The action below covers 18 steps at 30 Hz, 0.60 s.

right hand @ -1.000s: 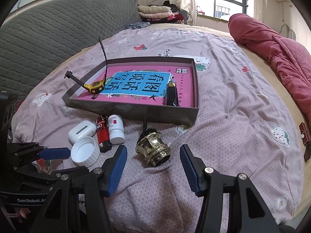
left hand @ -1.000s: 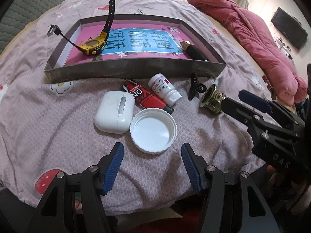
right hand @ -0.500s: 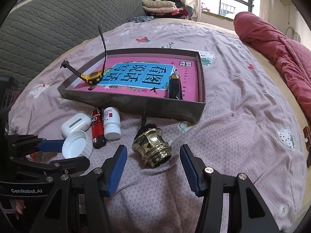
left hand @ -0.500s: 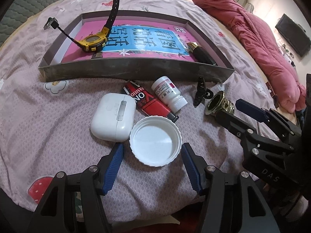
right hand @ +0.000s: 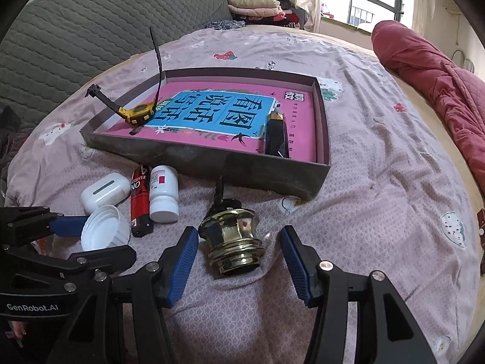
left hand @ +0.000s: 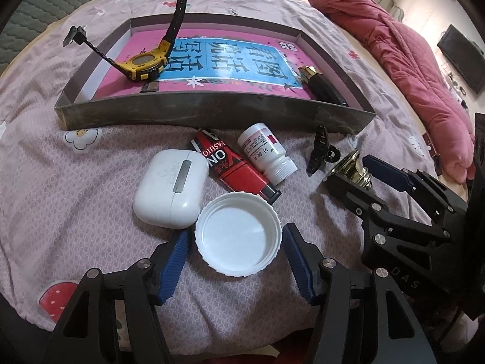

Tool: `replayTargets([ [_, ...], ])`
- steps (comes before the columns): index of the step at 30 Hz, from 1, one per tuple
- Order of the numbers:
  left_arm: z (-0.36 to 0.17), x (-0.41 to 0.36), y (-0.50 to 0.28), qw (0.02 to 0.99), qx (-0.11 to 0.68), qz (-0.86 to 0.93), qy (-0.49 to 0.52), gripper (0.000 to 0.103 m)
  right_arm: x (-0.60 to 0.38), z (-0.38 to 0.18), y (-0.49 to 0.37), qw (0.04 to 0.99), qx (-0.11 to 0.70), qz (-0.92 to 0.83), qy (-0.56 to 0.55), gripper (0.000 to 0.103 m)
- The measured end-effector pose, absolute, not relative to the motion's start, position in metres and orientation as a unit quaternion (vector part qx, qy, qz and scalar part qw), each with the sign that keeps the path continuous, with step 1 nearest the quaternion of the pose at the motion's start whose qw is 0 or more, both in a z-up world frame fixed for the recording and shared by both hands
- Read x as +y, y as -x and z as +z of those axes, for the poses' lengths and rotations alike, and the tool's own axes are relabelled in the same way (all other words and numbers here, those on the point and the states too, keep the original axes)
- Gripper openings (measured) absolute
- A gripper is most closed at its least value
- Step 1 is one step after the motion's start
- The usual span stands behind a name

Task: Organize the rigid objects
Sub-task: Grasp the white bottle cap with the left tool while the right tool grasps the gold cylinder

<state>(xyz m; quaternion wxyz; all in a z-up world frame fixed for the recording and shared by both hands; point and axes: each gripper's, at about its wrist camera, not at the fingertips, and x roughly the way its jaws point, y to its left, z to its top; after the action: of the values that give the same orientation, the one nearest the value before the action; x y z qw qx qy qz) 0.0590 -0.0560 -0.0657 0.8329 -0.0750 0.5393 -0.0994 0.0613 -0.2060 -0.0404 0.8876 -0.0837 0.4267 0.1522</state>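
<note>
The left gripper (left hand: 236, 253) sits low at six o'clock of its own view, its two black arms spread wide and its ribbed blue pads (left hand: 174, 257) standing apart, facing each other. The right gripper (right hand: 239, 262) takes the same pose at six o'clock of its view, jaws parted, blue pads (right hand: 182, 259) angled inward. Each shows in the other's camera: the right one at four o'clock, the left at eight o'clock, both reaching forward, near one another.
</note>
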Motion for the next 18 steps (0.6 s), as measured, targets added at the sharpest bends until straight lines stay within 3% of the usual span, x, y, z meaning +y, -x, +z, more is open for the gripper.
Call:
replayTargets([
  [8,-0.0666,-0.058,-0.061,0.833,0.539,-0.096,0.077,0.062,-0.209,-0.0446,-0.065,0.881,0.438,0.165,0.065,0.055],
  [14,-0.0657,-0.0539,-0.0617,0.833,0.54,-0.091,0.085,0.052,-0.2109,-0.0448,-0.0648,0.879,0.439,0.175,0.055,0.043],
  [18,-0.064,-0.0513,-0.0606,0.832,0.54,-0.093,0.085,0.051,-0.2124,-0.0439,-0.0643,0.88,0.438,0.177,0.049,0.037],
])
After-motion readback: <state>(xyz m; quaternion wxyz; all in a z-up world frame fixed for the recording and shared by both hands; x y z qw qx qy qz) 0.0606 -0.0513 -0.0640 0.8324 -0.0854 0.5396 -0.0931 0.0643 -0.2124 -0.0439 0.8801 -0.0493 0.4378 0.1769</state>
